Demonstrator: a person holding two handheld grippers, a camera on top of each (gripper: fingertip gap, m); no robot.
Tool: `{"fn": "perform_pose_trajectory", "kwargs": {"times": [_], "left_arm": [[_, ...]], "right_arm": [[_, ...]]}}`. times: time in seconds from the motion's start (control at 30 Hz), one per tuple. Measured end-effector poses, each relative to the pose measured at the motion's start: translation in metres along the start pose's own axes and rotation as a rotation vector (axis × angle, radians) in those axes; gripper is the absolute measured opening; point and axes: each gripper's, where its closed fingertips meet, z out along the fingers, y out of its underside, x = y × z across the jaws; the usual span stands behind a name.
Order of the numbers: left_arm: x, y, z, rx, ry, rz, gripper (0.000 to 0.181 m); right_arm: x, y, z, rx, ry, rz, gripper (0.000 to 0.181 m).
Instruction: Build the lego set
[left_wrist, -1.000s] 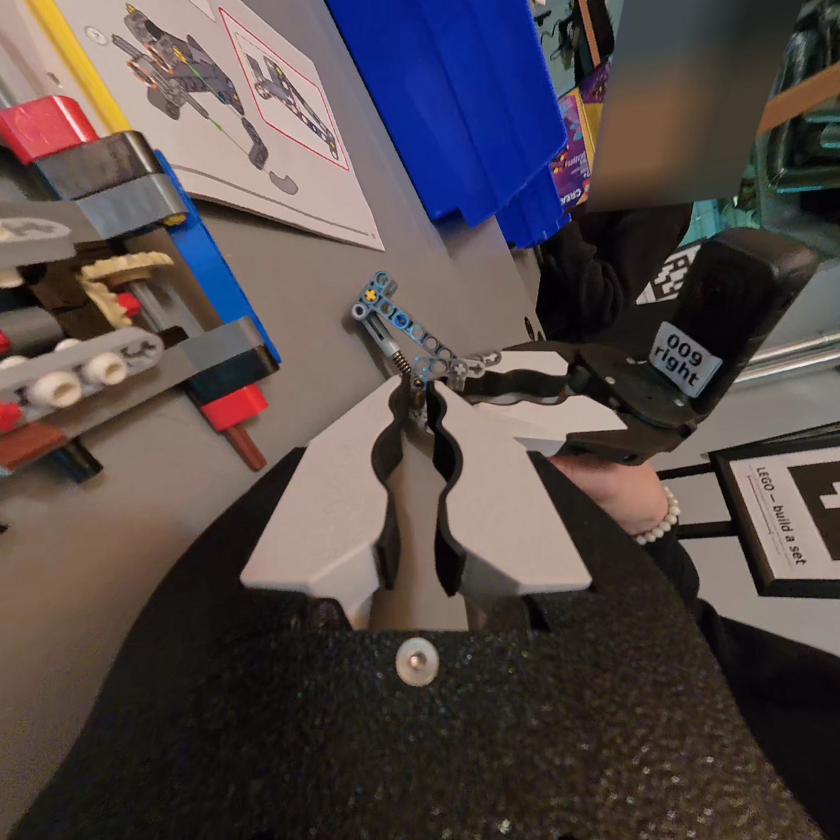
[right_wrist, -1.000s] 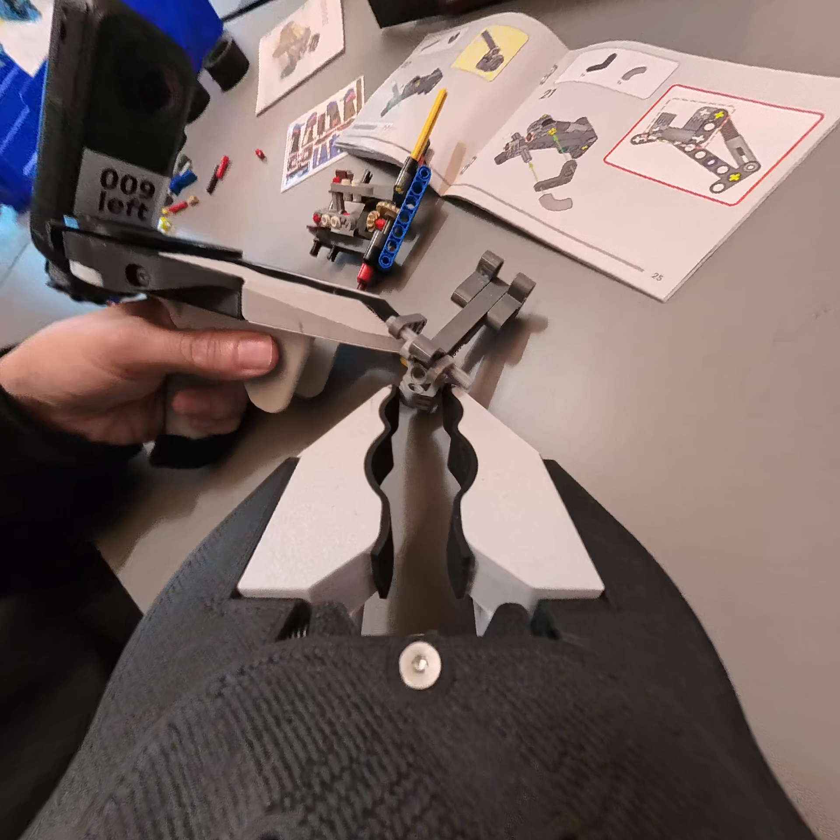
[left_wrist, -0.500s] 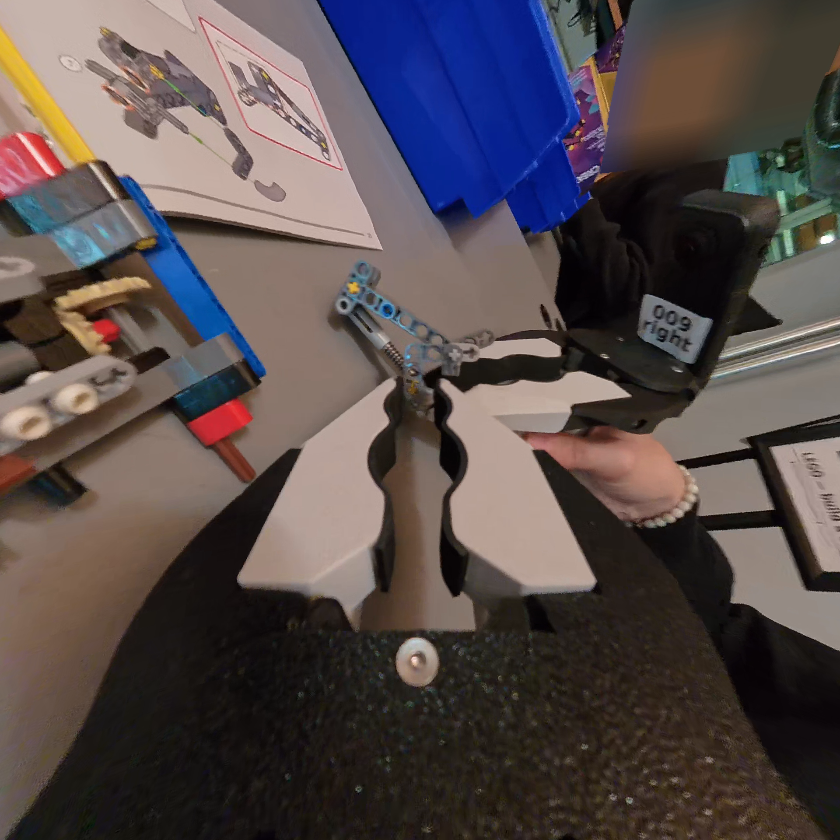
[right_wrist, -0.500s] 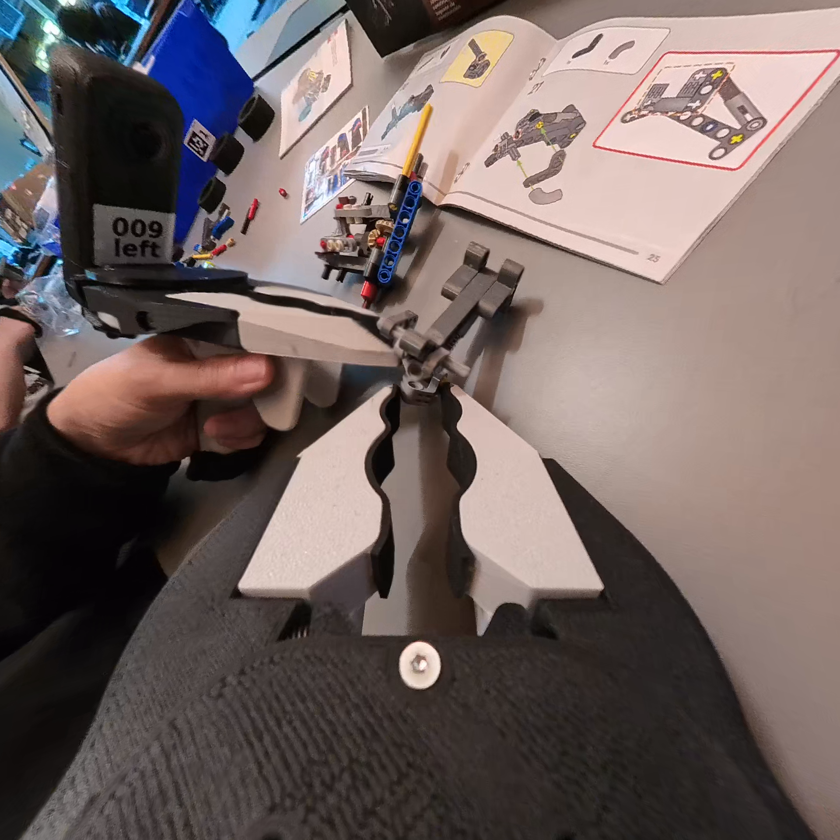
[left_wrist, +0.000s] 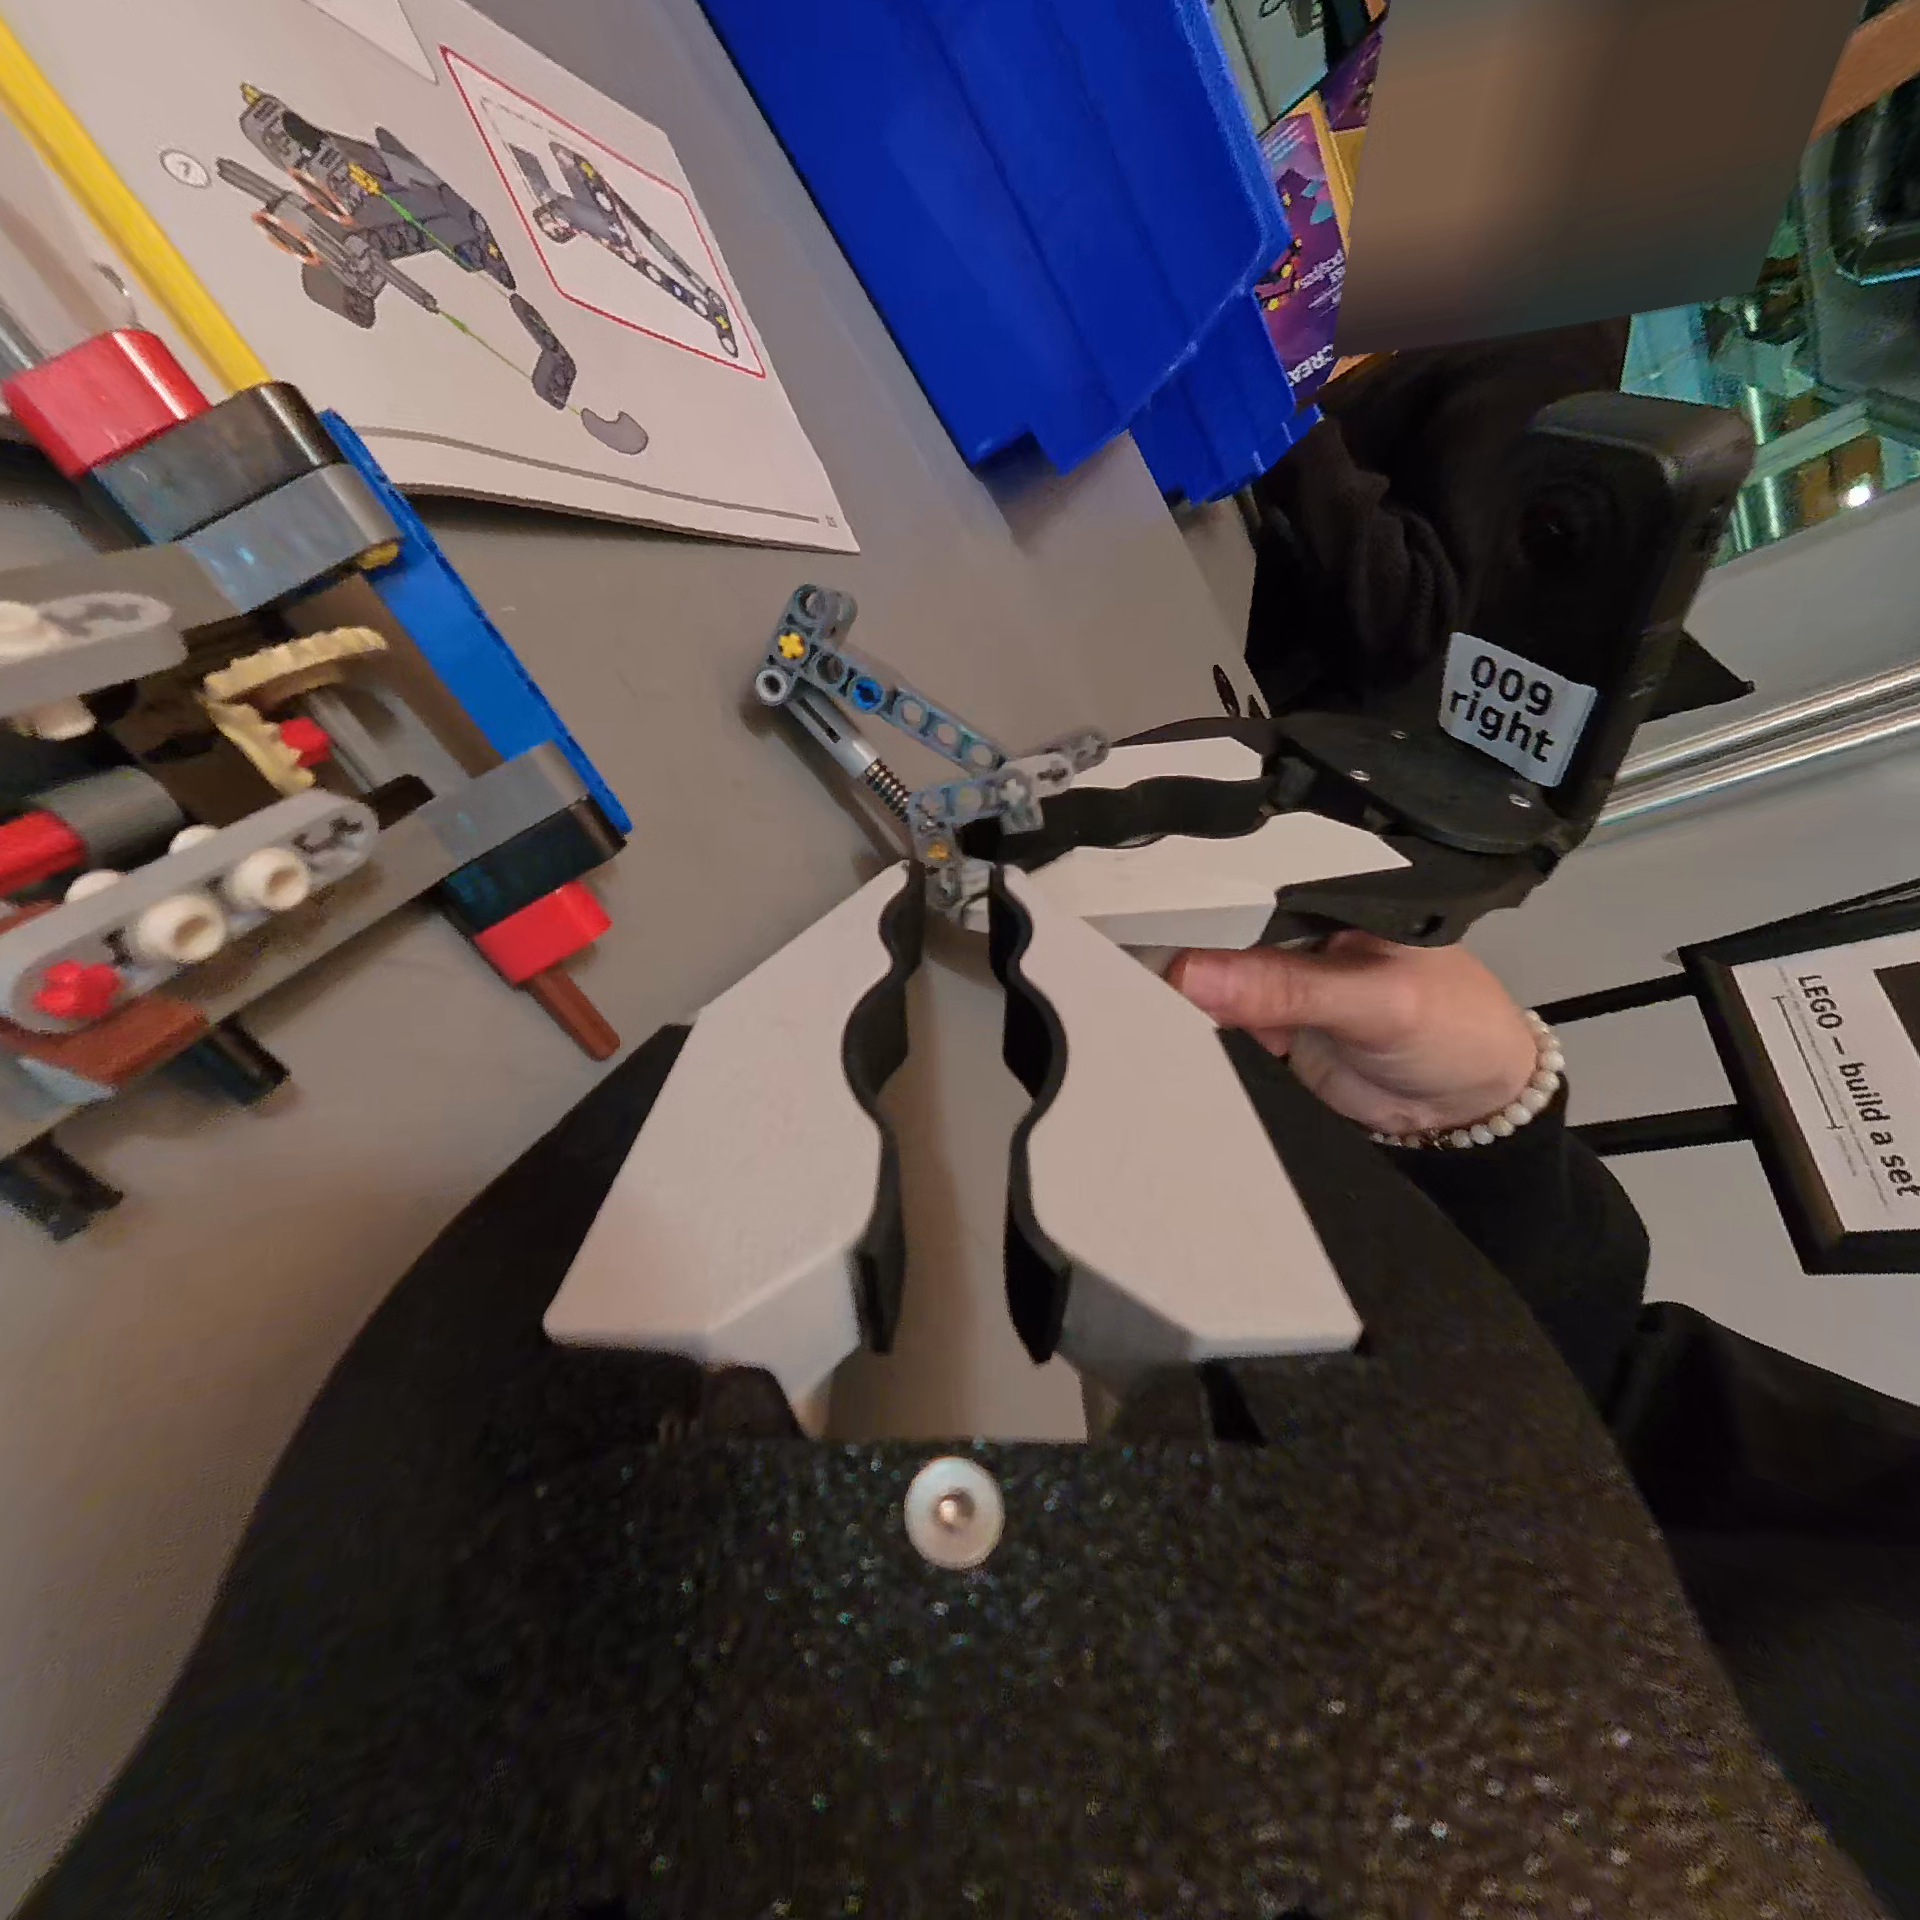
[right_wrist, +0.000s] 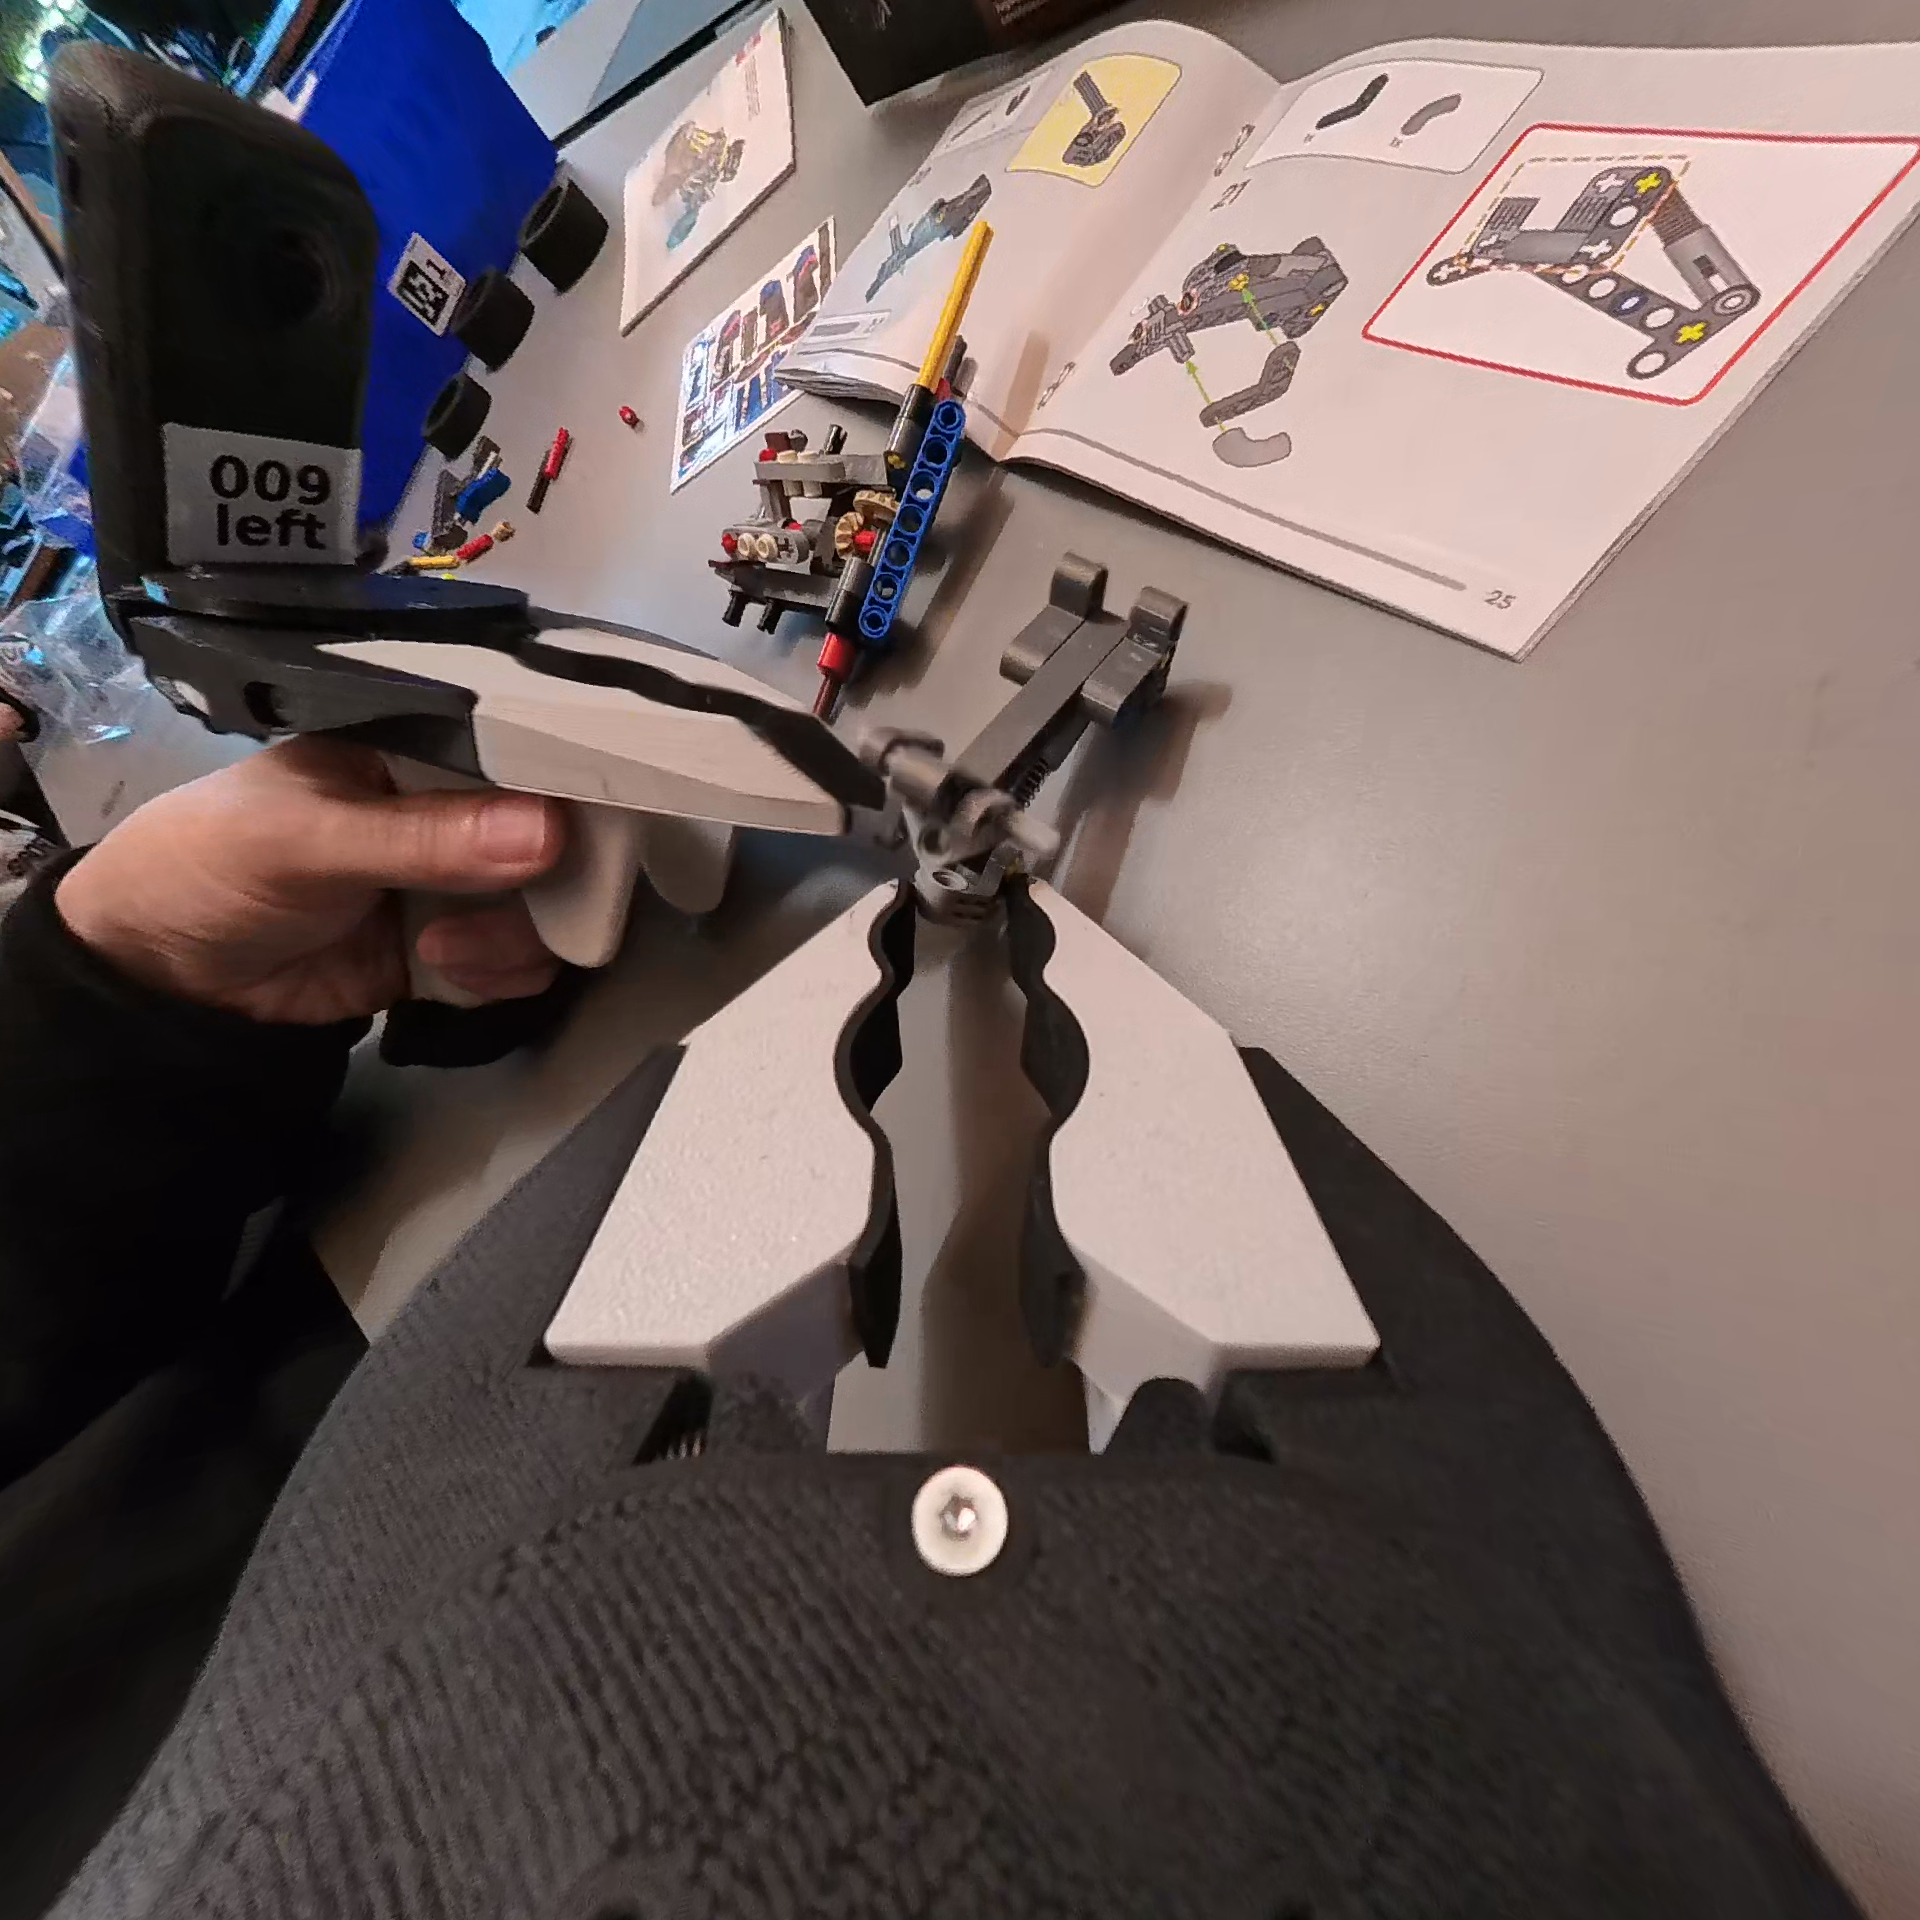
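Left claw (left_wrist: 951, 883): nearly closed, tips pinching one end of the small grey arm piece (left_wrist: 883, 717); it enters the right view from the left side (right_wrist: 862, 800).
Right claw (right_wrist: 961, 899): also nearly closed, tips clamped on the grey joint at the same end; in the left view it comes in from the right (left_wrist: 1023, 831).
Arm piece: grey holed beam with a spring strut, yellow and blue pins showing; held between both claws above the table (right_wrist: 1558, 935). Far end points toward the booklet. Can't tell if that end touches the table.
Main build: part-built chassis (right_wrist: 842, 520) with blue beam, tan gear and red pins; lies on the table just beside the booklet, apart from the arm piece.
Booklet (right_wrist: 1403, 343): open; the red-boxed drawing looks like the same arm sub-assembly.
Loose parts (right_wrist: 488, 509): small red, blue and yellow bits and black tyres, well apart at the far left.
Step, my read: finishing the arm sub-assembly by seating or aligning the short link at the joint.
Next move needs: one claw holding steady while the other presses or rotates the link square to the pin axis. Then carry it to the chassis.
Risk: both grips are close together on a tiny joint; a twist could pop a pin or drop the piece.
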Motion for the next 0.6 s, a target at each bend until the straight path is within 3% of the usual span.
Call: {"fn": "perform_pose_trajectory", "kwargs": {"times": [0.03,0.6], "left_arm": [[0.001,0.001,-0.001,-0.005,0.004,0.005,0.009],[-0.005,0.012,0.003,-0.09,-0.059,0.108,0.006]], "right_arm": [[0.0,0.0,0.0,0.0,0.0,0.0,0.017],[-0.003,0.0,0.0,-0.006,-0.041,0.019,0.016]]}}
